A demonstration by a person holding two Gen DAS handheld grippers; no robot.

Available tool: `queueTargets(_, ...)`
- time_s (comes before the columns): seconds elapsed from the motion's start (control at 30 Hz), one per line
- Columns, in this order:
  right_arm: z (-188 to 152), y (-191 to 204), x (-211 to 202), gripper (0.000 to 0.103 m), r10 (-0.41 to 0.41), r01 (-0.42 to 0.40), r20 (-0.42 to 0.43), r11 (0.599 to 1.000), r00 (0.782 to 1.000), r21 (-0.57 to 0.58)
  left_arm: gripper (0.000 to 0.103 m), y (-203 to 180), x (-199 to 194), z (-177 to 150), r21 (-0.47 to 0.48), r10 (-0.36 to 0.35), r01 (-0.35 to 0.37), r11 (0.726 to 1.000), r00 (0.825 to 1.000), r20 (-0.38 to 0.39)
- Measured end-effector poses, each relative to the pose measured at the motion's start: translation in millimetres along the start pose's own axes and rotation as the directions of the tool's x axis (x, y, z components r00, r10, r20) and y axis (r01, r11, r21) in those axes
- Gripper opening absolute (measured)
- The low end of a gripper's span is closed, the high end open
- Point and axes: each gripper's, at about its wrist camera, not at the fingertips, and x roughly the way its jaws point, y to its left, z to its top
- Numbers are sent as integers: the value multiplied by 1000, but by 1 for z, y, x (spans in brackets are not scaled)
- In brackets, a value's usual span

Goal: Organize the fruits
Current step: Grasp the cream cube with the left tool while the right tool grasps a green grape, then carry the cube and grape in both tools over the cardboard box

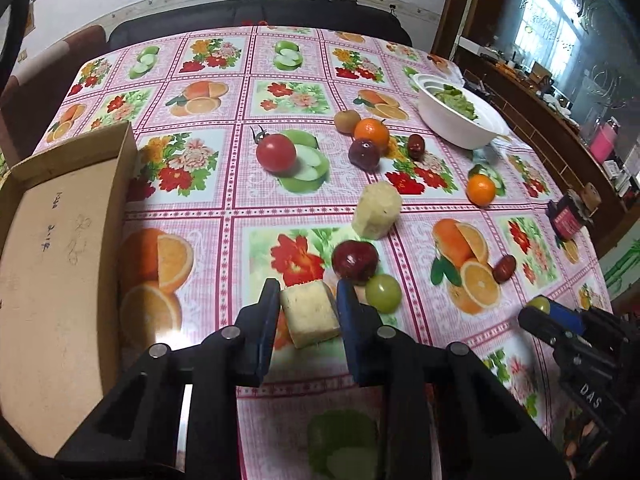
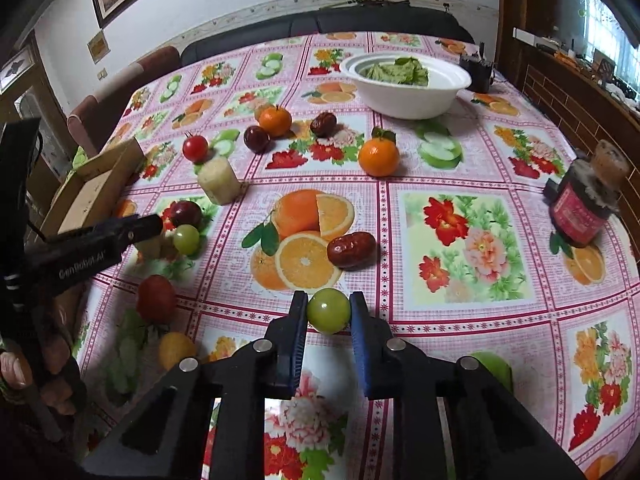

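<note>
My left gripper is shut on a pale yellow fruit chunk, low over the flowered tablecloth. An open cardboard box lies just to its left. A dark red fruit and a green grape sit right beyond its right finger. My right gripper is shut on another green grape near the table's front; it also shows in the left wrist view as the right gripper. The left gripper appears at the left of the right wrist view.
Loose on the cloth are a second pale chunk, a tomato, two oranges, a dark plum and a red date. A white bowl of greens stands at the back, a dark jar at the right edge.
</note>
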Motion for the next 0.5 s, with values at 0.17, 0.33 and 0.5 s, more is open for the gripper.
queueTargets(0.17, -3, 2, -12, 22, 16, -16, 17, 1000, 1000, 2, 26, 3, -19, -6, -2, -1, 1, 1000, 1000, 17)
queueTargets(0.33, -4, 8, -22, 22, 28, -28, 28, 1000, 999, -8, 26, 0, -41, -7, 18, 18, -19, 1000, 999, 51)
queueTargets(0.5, -1, 19, -32, 22, 45, -44, 45, 999, 998, -26, 26, 1, -61, -8, 21, 49, -51, 998, 995, 86)
